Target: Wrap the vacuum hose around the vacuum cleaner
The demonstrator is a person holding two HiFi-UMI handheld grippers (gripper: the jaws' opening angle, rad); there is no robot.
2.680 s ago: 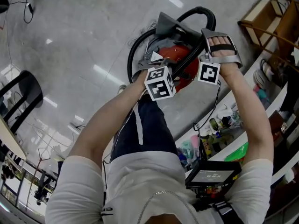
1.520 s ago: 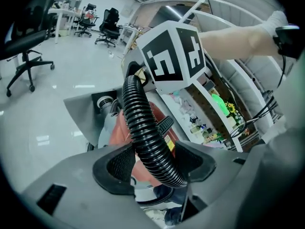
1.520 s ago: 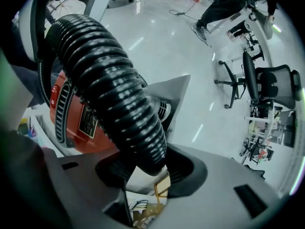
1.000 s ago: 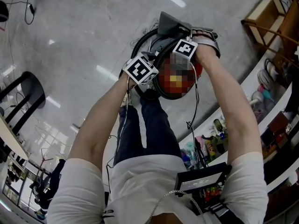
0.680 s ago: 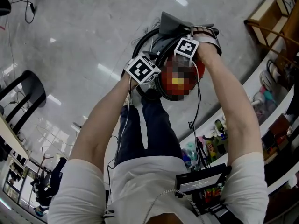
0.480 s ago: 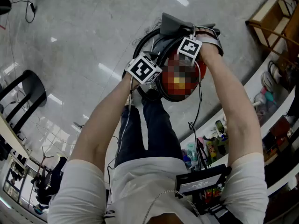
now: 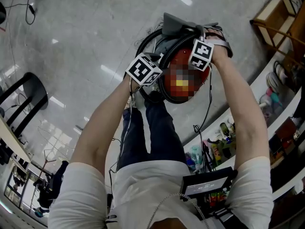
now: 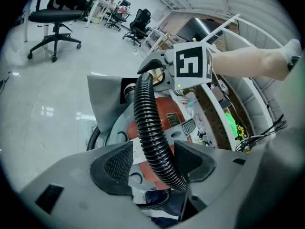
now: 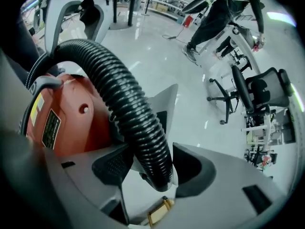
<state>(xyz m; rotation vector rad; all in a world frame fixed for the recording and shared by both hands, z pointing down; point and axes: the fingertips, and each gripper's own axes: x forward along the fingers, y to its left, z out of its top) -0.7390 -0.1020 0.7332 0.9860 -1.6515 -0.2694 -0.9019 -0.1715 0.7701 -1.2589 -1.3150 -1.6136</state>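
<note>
The red vacuum cleaner [image 7: 177,61] stands on the floor under both hands, with its black ribbed hose [image 7: 172,46] looped over and around it. In the left gripper view the hose [image 8: 147,123] runs between the jaws of my left gripper [image 8: 155,163]; it lies near the right pad, a gap shows at the left pad, and the gripper is open. My right gripper [image 9: 147,163] has just been opening. The hose [image 9: 128,104] still passes between its jaws without being pinched. The marker cubes sit at the left [image 7: 143,69] and right [image 7: 201,54].
A grey floor nozzle [image 7: 175,23] lies against the vacuum's far side. A shelf with bottles [image 7: 224,128] and a wooden rack [image 7: 279,18] line the right. Office chairs [image 8: 57,8] [image 9: 257,89] and a walking person [image 9: 214,13] are farther off on the shiny floor.
Both hands have risen in the picture since the earliest frame, onto the vacuum. Over the last second the right marker cube shifted a little right and tilted; the left stayed put.
</note>
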